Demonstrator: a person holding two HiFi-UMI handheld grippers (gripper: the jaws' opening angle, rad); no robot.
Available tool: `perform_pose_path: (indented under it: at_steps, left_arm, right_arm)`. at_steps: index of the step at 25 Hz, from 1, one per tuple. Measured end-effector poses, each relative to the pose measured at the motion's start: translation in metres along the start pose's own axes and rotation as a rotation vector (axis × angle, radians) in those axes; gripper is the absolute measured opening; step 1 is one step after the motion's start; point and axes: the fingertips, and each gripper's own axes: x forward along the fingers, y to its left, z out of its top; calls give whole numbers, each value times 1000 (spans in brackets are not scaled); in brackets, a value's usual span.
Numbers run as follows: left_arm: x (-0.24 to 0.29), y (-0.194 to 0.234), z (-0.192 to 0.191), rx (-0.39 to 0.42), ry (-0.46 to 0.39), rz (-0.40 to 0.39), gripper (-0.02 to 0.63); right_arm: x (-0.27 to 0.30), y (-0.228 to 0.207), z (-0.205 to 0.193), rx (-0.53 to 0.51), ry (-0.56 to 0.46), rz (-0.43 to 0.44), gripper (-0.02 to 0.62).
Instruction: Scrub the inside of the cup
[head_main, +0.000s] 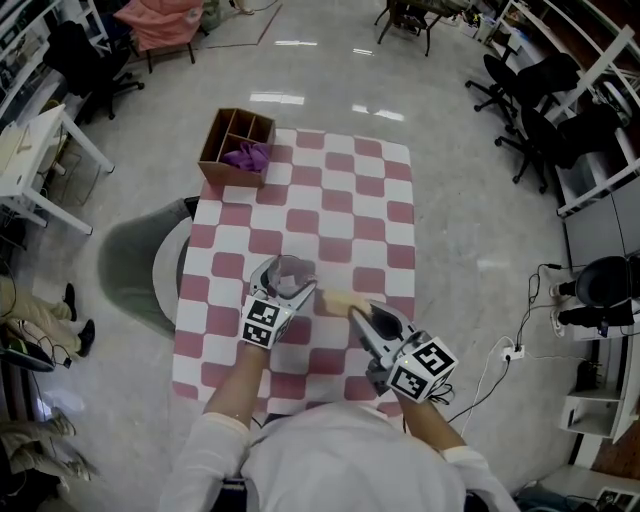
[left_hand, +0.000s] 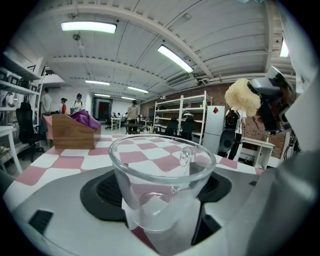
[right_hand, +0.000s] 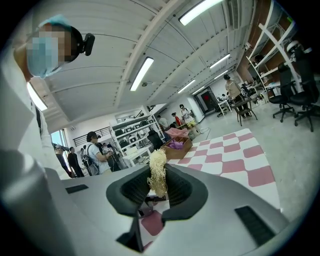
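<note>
A clear glass cup (left_hand: 160, 180) with a small handle sits upright between the jaws of my left gripper (left_hand: 162, 200), which is shut on it. From the head view the cup (head_main: 289, 273) is held over the near half of the checked table, with the left gripper (head_main: 283, 290) just behind it. My right gripper (right_hand: 159, 192) is shut on a pale yellow fibrous scrubber (right_hand: 158, 172). In the head view the scrubber (head_main: 338, 299) sticks out of the right gripper (head_main: 355, 312) to the right of the cup, a short gap apart from it.
The table (head_main: 345, 200) has a pink and white checked cloth. A wooden divided box (head_main: 236, 147) with purple cloth in it stands at the far left corner. A grey round stool (head_main: 140, 265) is left of the table. Office chairs and shelves line the room.
</note>
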Motion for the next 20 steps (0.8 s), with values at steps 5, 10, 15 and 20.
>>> perform_pose_path:
  at_steps: [5, 10, 15, 20]
  left_arm:
    - [-5, -1, -3, -14, 15, 12, 396]
    - [-13, 1, -9, -50, 30, 39, 396]
    - [-30, 0, -13, -66, 35, 59, 396]
    - [-53, -2, -5, -84, 8, 103, 394]
  right_arm:
    - [-4, 3, 2, -6, 0, -1, 86]
    - [-6, 2, 3, -18, -2, -10, 85]
    - [-7, 4, 4, -34, -3, 0, 86]
    - [-8, 11, 5, -56, -1, 19, 86]
